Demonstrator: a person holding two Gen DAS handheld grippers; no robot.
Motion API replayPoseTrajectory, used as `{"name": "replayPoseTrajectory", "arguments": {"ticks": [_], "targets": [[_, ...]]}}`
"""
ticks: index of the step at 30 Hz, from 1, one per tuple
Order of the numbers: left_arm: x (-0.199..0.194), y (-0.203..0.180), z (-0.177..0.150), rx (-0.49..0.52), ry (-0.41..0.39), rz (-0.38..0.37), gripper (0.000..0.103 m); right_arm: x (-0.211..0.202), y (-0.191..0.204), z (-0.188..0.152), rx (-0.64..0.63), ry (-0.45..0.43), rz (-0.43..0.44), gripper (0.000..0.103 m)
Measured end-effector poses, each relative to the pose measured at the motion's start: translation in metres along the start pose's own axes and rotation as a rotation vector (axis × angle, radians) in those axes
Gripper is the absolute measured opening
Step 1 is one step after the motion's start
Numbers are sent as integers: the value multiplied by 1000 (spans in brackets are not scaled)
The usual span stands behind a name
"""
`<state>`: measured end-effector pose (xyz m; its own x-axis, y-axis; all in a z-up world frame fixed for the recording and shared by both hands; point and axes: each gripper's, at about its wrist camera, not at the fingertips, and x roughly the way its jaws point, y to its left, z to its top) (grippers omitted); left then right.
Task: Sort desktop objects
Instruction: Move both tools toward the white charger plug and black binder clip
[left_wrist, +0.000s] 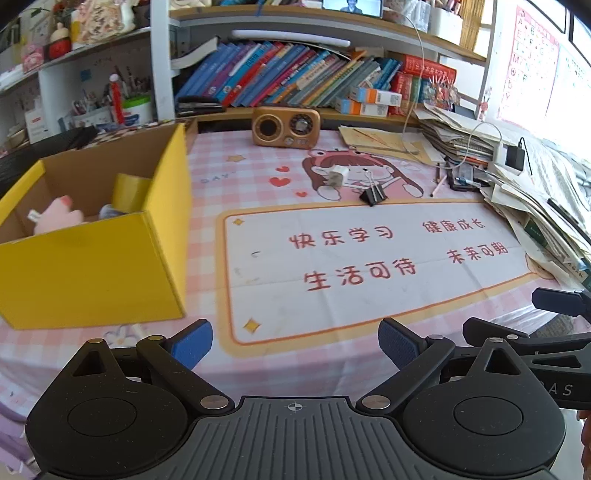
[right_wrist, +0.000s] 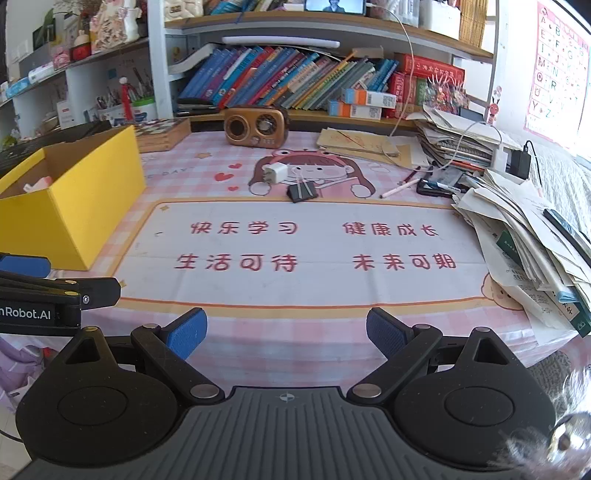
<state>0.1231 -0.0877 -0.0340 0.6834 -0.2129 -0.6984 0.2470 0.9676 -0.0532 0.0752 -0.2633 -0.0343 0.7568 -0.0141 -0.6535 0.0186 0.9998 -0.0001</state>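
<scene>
A yellow cardboard box (left_wrist: 92, 269) stands on the left of the desk; inside it lie a pink plush toy (left_wrist: 57, 216) and a roll of yellow tape (left_wrist: 129, 192). The box also shows in the right wrist view (right_wrist: 74, 206). A white charger plug (left_wrist: 337, 177) and a black binder clip (left_wrist: 373, 195) lie on the cartoon mat at mid-desk; they also show in the right wrist view as the plug (right_wrist: 275, 172) and the clip (right_wrist: 302, 192). My left gripper (left_wrist: 295, 345) is open and empty near the front edge. My right gripper (right_wrist: 286, 332) is open and empty beside it.
A wooden radio (left_wrist: 286, 127) stands at the back. A messy stack of papers (right_wrist: 517, 221) fills the right side, with a pen (right_wrist: 400, 188), a phone (right_wrist: 439, 184) and a black adapter (right_wrist: 519, 162). Bookshelves (left_wrist: 295, 74) run behind the desk.
</scene>
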Motion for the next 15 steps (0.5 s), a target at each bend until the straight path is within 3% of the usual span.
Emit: {"name": "replayPoseTrajectory", "arguments": {"ticks": [15], "targets": [[55, -42, 37, 4, 39, -9, 98, 44, -59, 28, 11, 47, 4, 94]]}}
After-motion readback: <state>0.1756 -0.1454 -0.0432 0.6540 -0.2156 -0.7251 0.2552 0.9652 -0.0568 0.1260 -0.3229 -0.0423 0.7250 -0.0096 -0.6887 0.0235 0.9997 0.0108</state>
